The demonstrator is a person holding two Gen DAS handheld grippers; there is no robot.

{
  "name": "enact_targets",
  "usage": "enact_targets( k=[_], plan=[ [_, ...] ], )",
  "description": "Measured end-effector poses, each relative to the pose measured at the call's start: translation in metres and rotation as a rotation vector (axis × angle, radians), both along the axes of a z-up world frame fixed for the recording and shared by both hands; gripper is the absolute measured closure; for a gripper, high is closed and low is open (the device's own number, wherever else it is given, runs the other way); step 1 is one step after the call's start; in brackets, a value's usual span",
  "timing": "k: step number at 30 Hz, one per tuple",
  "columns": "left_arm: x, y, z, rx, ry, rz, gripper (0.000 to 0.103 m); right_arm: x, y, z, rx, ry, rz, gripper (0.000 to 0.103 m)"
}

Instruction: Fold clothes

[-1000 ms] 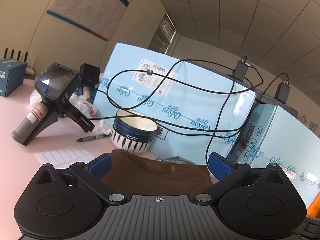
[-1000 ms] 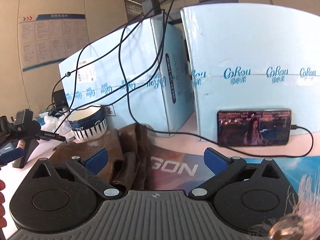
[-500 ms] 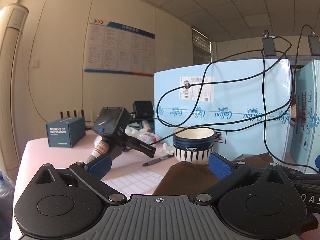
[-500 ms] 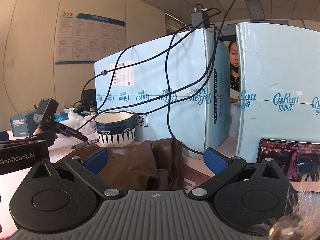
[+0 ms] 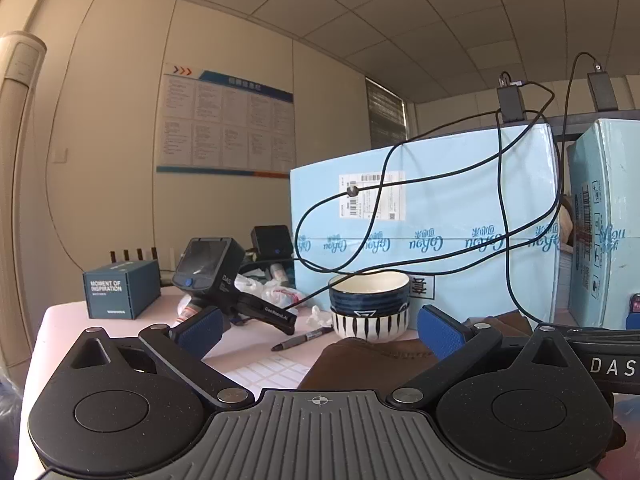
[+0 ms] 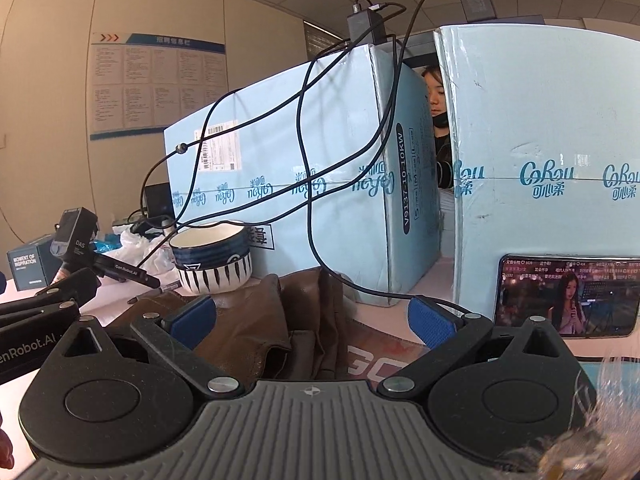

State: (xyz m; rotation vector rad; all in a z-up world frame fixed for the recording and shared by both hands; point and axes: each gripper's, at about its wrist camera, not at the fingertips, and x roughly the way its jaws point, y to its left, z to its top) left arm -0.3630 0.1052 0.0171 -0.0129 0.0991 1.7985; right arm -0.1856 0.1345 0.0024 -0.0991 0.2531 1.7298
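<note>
A brown garment point(image 6: 256, 332) lies folded and bunched on the pink table, in front of the stacked bowls; it also shows in the left wrist view point(image 5: 372, 364). My left gripper point(image 5: 320, 330) is open and empty, held above the garment's left edge. My right gripper point(image 6: 312, 318) is open and empty, just above the garment's right part. The right gripper's body point(image 5: 600, 354) crosses the right of the left wrist view, and the left gripper's body point(image 6: 36, 316) shows at the left of the right wrist view.
Two stacked bowls point(image 5: 370, 306) stand behind the garment, with a marker pen point(image 5: 302, 338) beside them. Large light-blue boxes point(image 6: 304, 184) with black cables point(image 6: 308, 184) draped over them close the back. A phone point(image 6: 568, 296) leans at right. A spare gripper point(image 5: 224, 280) and small blue box point(image 5: 120, 290) sit at left.
Both grippers have tilted up and levelled out, now looking across the table rather than down at the garment. Both stay open and empty.
</note>
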Motion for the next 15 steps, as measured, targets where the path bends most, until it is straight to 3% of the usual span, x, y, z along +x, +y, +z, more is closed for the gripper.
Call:
enact_targets(
  k=[15],
  plan=[
    [-0.0007, -0.0013, -0.0007, 0.0, -0.005, 0.003, 0.0, 0.0001, 0.0017, -0.0012, -0.013, 0.0, 0.003, 0.0]
  ],
)
